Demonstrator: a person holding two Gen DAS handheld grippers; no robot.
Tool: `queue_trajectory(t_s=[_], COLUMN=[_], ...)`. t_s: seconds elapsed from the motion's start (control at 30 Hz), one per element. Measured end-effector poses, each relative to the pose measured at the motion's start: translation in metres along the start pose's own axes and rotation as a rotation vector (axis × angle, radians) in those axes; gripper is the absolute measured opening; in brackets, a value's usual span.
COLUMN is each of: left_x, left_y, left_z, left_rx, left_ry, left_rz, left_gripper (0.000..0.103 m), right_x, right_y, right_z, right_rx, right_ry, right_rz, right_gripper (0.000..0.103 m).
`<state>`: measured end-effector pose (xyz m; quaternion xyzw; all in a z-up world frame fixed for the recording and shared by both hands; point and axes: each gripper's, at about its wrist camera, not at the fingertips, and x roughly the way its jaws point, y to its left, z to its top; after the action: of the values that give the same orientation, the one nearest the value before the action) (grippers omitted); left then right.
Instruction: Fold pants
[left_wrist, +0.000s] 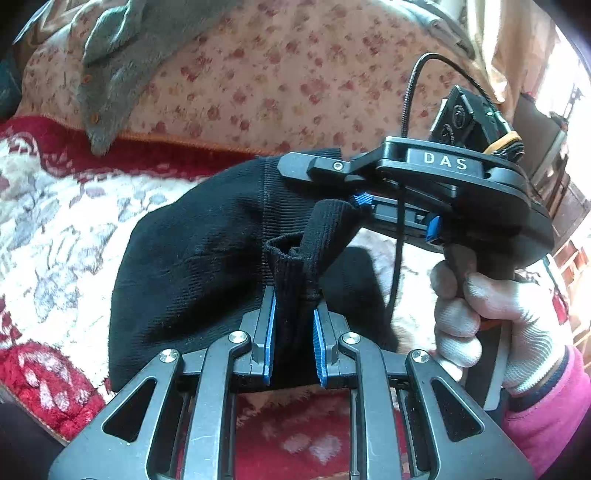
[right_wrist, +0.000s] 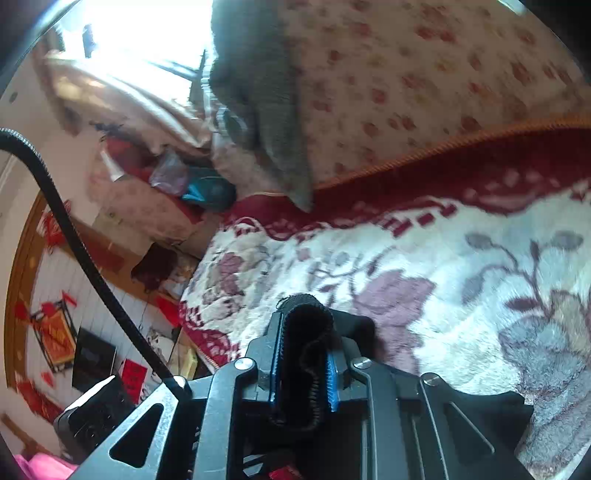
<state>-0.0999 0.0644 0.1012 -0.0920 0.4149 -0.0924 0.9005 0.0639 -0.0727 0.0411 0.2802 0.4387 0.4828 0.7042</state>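
Black pants (left_wrist: 192, 258) hang bunched above a red and white floral blanket (left_wrist: 55, 229). My left gripper (left_wrist: 294, 295) is shut on a ribbed black edge of the pants. My right gripper (left_wrist: 360, 201) shows in the left wrist view just above and to the right, held by a white-gloved hand (left_wrist: 480, 317), and is shut on another fold of the same ribbed edge. In the right wrist view the right gripper (right_wrist: 304, 332) pinches a thick roll of the black fabric (right_wrist: 304, 354) between its blue pads (right_wrist: 331, 380).
A grey garment (left_wrist: 110, 74) lies on a pale flowered cover (left_wrist: 295, 74) behind the blanket. The blanket (right_wrist: 443, 277) fills the right wrist view, with the bed's edge, room clutter and a bright window to the left. A black cable (right_wrist: 74, 240) hangs at the left.
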Motion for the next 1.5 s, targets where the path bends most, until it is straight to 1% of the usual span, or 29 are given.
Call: queue_trajectory(t_s=[0.13, 0.27, 0.4, 0.5, 0.53, 0.6, 0.67, 0.7, 0.73, 0.77, 0.8, 0.87, 0.97, 1.07, 1.13, 1.2, 1.3, 1.4, 1.5], left_x=[-0.013, -0.001, 0.023, 0.045, 0.049, 0.049, 0.045, 0.044, 0.041, 0.038, 0.033, 0.023, 0.003, -0.014, -0.018, -0.017, -0.018, -0.021, -0.016], left_y=[-0.021, -0.045, -0.062, -0.062, -0.062, -0.062, -0.064, -0.064, -0.062, -0.06, -0.056, -0.05, -0.041, -0.027, -0.016, -0.002, 0.018, 0.036, 0.048], left_z=[0.003, -0.003, -0.016, -0.025, -0.028, -0.032, -0.033, -0.032, -0.033, -0.032, -0.032, -0.029, -0.025, -0.019, -0.014, -0.009, -0.001, 0.011, 0.023], left_rx=[0.047, 0.094, 0.126, 0.116, 0.117, 0.138, 0.165, 0.175, 0.174, 0.163, 0.148, 0.136, 0.134, 0.122, 0.106, 0.075, 0.026, 0.007, -0.003], left_ry=[-0.032, -0.013, 0.03, 0.074, 0.079, 0.058, 0.042, 0.049, 0.06, 0.07, 0.075, 0.072, 0.04, -0.003, -0.027, -0.036, -0.044, -0.086, -0.098], left_rz=[-0.036, -0.056, -0.054, -0.038, -0.036, -0.035, -0.031, -0.038, -0.056, -0.081, -0.096, -0.099, -0.1, -0.074, -0.039, -0.008, 0.016, 0.064, 0.098], left_gripper=[0.016, 0.016, 0.016, 0.016, 0.016, 0.016, 0.017, 0.022, 0.029, 0.03, 0.031, 0.031, 0.031, 0.031, 0.031, 0.031, 0.031, 0.031, 0.031], right_x=[-0.025, -0.053, -0.071, -0.071, -0.068, -0.063, -0.063, -0.064, -0.065, -0.065, -0.065, -0.063, -0.061, -0.062, -0.064, -0.066, -0.072, -0.085, -0.087], right_y=[0.01, 0.005, -0.015, -0.034, -0.042, -0.051, -0.058, -0.06, -0.061, -0.06, -0.058, -0.052, -0.046, -0.047, -0.047, -0.046, -0.04, -0.02, 0.0], right_z=[0.003, 0.0, -0.012, -0.023, -0.028, -0.035, -0.039, -0.04, -0.04, -0.04, -0.04, -0.039, -0.038, -0.037, -0.038, -0.039, -0.041, -0.043, -0.048], right_rx=[-0.012, -0.006, 0.02, 0.035, 0.037, 0.029, 0.039, 0.047, 0.054, 0.054, 0.05, 0.027, 0.005, 0.037, 0.046, 0.044, 0.059, 0.041, 0.0], right_ry=[-0.045, -0.082, -0.098, -0.093, -0.084, -0.083, -0.119, -0.132, -0.14, -0.141, -0.141, -0.135, -0.124, -0.128, -0.131, -0.128, -0.134, -0.154, -0.115], right_rz=[0.033, 0.01, -0.055, -0.144, -0.179, -0.228, -0.218, -0.21, -0.206, -0.208, -0.213, -0.237, -0.263, -0.255, -0.249, -0.256, -0.261, -0.211, -0.169], right_gripper=[0.017, 0.017, 0.017, 0.017, 0.017, 0.017, 0.017, 0.018, 0.019, 0.021, 0.023, 0.027, 0.03, 0.03, 0.031, 0.031, 0.031, 0.032, 0.033])
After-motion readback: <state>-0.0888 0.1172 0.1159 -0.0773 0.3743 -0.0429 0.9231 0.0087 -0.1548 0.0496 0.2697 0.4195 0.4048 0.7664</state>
